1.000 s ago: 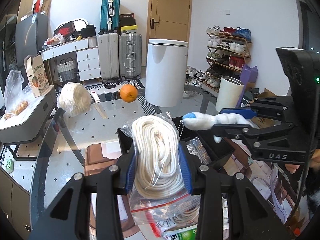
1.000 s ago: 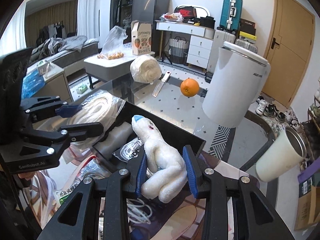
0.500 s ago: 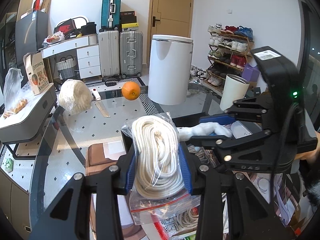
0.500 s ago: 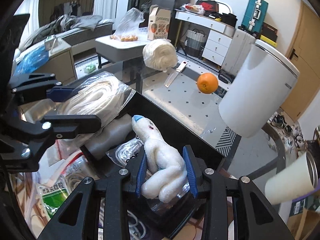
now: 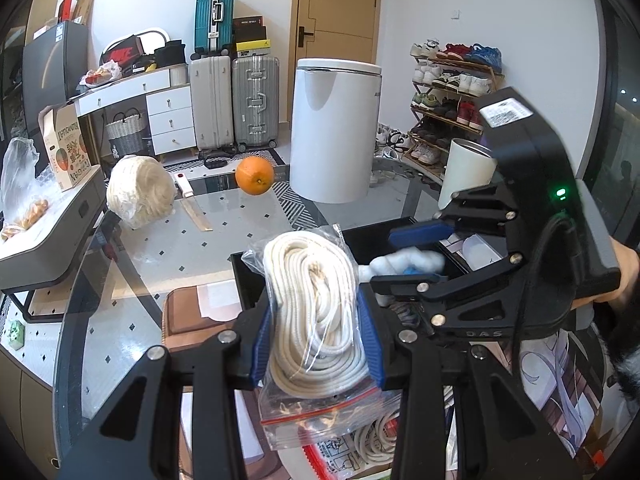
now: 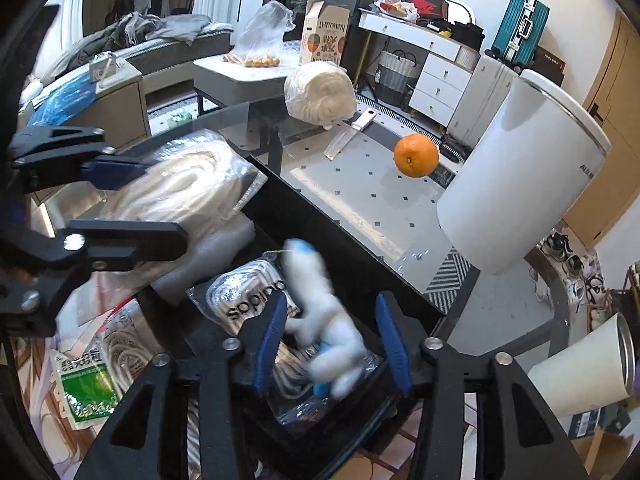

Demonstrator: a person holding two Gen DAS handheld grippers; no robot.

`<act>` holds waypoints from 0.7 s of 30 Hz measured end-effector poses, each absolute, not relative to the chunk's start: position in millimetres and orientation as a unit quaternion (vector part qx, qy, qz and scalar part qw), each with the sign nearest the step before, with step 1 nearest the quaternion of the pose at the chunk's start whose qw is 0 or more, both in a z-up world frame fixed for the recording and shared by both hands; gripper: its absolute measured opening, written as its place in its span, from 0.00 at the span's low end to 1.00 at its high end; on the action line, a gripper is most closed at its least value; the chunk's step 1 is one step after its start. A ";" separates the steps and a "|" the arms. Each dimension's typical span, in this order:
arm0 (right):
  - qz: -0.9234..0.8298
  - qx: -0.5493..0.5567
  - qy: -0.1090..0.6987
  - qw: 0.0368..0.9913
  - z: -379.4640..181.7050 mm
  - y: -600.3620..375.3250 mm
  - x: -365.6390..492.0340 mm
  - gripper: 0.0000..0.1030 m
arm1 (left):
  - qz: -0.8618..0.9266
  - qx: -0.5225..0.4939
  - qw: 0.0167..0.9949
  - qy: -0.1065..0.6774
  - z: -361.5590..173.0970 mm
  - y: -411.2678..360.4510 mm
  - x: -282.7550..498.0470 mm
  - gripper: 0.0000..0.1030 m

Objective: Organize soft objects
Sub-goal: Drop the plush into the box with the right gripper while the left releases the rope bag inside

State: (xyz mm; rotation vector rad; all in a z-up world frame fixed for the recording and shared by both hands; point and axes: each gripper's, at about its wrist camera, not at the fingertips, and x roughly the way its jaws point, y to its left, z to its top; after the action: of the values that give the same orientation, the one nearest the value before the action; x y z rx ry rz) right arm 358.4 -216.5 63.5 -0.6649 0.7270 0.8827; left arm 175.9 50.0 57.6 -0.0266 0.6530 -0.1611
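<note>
Right gripper (image 6: 330,344) over black bin (image 6: 352,276), jaws opening, plush toy (image 6: 332,320) blurred between them, dropping in among bagged items. Left gripper (image 5: 316,336) clenched on bagged rope (image 5: 316,312), held above the table (image 5: 160,248); that one not yet binned

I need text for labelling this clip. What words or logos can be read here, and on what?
"DAS": right gripper body.
"sopipo", as it reads upside down: bag in the black bin.
Nike swoosh: red box.
Too small or blurred: carton, green packet, white bin lettering.
</note>
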 end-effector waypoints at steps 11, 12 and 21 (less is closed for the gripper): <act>0.393 -0.258 0.328 0.819 82.1 -254.0 343.7 0.54 | -0.082 -0.016 0.940 0.330 50.4 46.0 184.0 0.38; 0.391 -0.250 0.329 0.823 83.4 -258.5 341.9 0.59 | -0.082 -0.016 0.940 0.332 50.3 44.9 184.2 0.38; 0.376 -0.181 0.332 0.846 90.9 -294.7 316.7 0.74 | -0.085 -0.023 0.940 0.331 54.0 39.5 168.8 0.66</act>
State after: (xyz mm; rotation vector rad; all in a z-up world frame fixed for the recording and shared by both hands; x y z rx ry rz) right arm 316.7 -294.7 90.9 -0.3809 0.6994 0.7933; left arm 168.8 39.5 54.0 -0.0479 0.6755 -0.1730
